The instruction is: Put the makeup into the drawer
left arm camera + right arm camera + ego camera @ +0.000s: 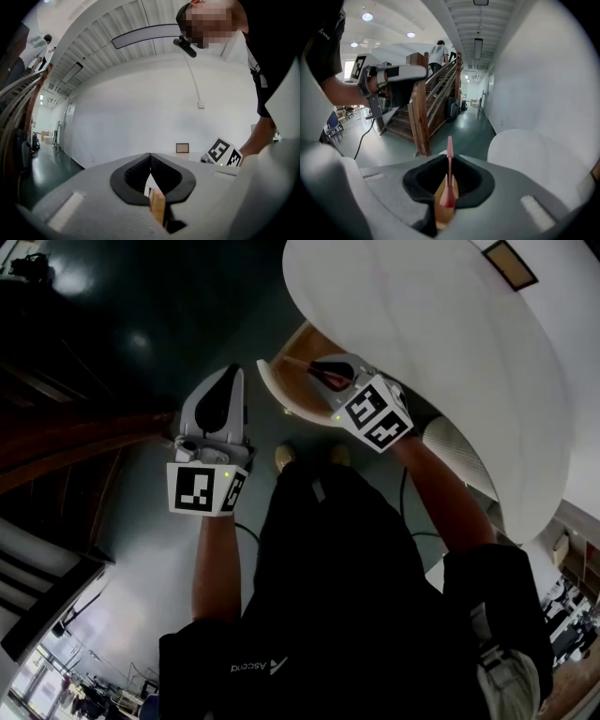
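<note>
The right gripper point(317, 371) sits just beside the near edge of the white table point(422, 334), angled downward. Its fingers are clamped on a slim pink makeup stick point(449, 150). In the right gripper view the dark pads press on the stick's wider lower part from both sides. Its thin pointed end stands up past the fingertips. From the head view the stick point(298, 364) reaches out of the jaws over the open drawer point(286, 395). The drawer juts from under the table's edge, with a pale curved rim and wood showing inside. The stick is above the drawer and not lying in it; whether its tip touches the rim cannot be told.

The left gripper point(228, 376) is farther from the table than the right one, just beside the drawer's outer side and apart from it. In the left gripper view its fingertips point(150, 157) meet at the top of the dark pads. A narrow slot is left below them, and a strip of tan wood point(157, 206) and a bit of white show through it. Whether that wood is caught in the slot or lies beyond it cannot be told. Nothing else is in this grip.
</note>
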A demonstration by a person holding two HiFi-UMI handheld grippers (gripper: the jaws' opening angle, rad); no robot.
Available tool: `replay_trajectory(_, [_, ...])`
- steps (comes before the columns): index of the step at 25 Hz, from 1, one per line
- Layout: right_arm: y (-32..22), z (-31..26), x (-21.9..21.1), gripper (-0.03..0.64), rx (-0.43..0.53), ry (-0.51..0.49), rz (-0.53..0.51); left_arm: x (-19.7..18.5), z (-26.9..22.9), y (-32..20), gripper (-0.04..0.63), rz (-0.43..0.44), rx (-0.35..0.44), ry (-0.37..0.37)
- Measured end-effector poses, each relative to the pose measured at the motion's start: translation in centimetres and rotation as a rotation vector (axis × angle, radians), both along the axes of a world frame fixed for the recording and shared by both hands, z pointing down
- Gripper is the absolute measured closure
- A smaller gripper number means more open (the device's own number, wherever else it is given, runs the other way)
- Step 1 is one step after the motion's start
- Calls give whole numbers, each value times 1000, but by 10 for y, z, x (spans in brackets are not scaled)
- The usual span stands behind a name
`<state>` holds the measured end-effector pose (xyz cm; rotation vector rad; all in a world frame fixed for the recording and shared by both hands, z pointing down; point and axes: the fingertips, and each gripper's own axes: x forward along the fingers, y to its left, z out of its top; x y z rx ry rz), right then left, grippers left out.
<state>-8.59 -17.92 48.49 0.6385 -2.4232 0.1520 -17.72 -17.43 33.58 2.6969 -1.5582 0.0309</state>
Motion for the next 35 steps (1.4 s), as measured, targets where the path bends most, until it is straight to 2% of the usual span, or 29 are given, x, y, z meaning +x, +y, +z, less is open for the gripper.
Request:
replay_trajectory(15, [-22,140,-9,566,-118,271,-110,-45,44,-15,586,-71,-88,-24])
replay_trajectory(28, [-37,222,-21,566,-189,421,-203,-69,72,-26,586,-115,-134,-33])
replay_trajectory(35, [-41,245,-25,566,-214,452,-213,-77,82,-26,586,-127,-157,-41])
